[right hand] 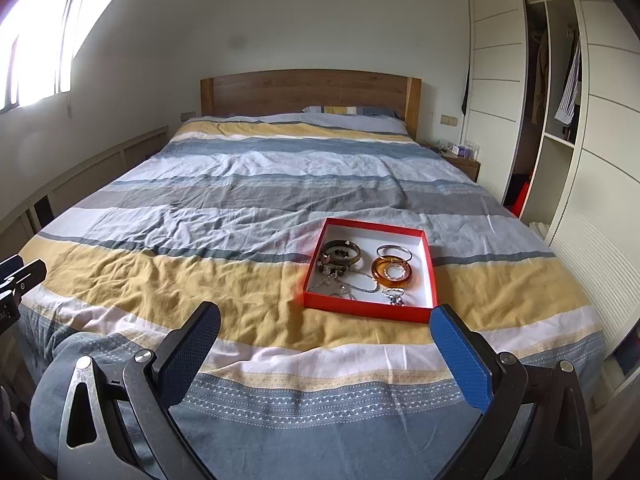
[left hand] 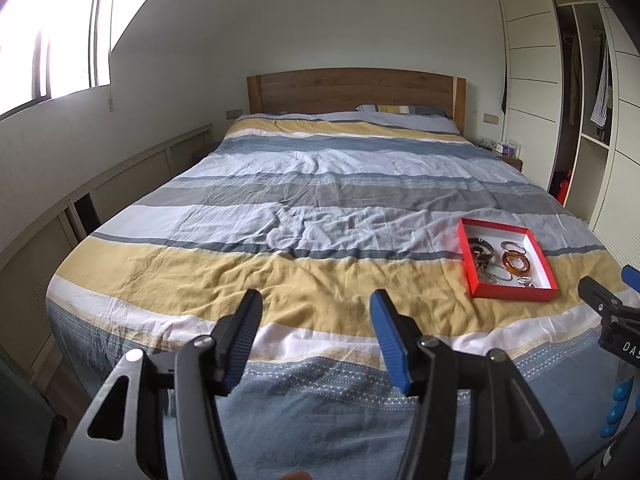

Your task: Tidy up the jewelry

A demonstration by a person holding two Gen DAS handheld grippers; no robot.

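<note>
A shallow red box (right hand: 368,312) with a white inside lies on the striped bedspread (right hand: 240,208), on the yellow band near the bed's foot. It holds a dark bangle (right hand: 352,258), a silver bangle (right hand: 394,245), an amber bangle (right hand: 378,274) and tangled silver chains (right hand: 352,286). My right gripper (right hand: 326,314) hovers just short of the box, open and empty. The left wrist view has the red box (left hand: 508,292) far to the right. My left gripper (left hand: 316,304) stands open over the bedspread with nothing between its fingers. The right gripper (left hand: 600,292) shows at that view's right edge.
A wooden headboard (right hand: 310,90) and pillows (right hand: 352,111) close the far end of the bed. An open white wardrobe (right hand: 560,120) with hanging clothes runs along the right side, with a nightstand (right hand: 462,162) beside it. A window (left hand: 60,40) and low wall panels (left hand: 120,176) line the left.
</note>
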